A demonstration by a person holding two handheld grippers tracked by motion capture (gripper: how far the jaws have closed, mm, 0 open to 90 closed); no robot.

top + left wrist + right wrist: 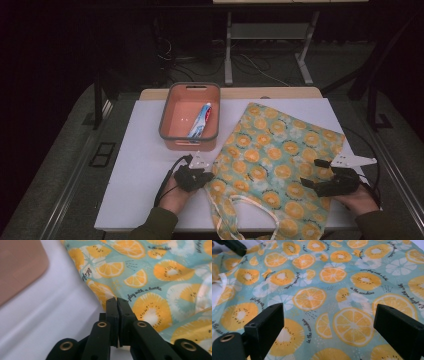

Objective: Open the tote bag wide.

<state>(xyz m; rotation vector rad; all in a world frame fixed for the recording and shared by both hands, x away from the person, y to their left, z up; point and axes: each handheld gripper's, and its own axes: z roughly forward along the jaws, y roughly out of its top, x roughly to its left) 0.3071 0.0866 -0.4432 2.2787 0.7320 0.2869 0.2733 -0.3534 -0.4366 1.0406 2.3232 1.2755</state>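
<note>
Bag (272,165) lay flat on the table's (145,165) right half, handles toward the near edge, spread from near the far edge down past the near edge. Left gripper (206,174) sat at the bag's left edge, near the table's near edge; jaws fully together, tips at the fabric hem in the left gripper view (116,302); couldn't tell if any cloth was pinched. Right gripper (311,173) hovered over the bag's right side near the right edge, jaws wide apart, nothing between them but fabric below (329,322). Bin (170,107) with tube (201,120) inside stood near the far edge, just left of the bag.
</note>
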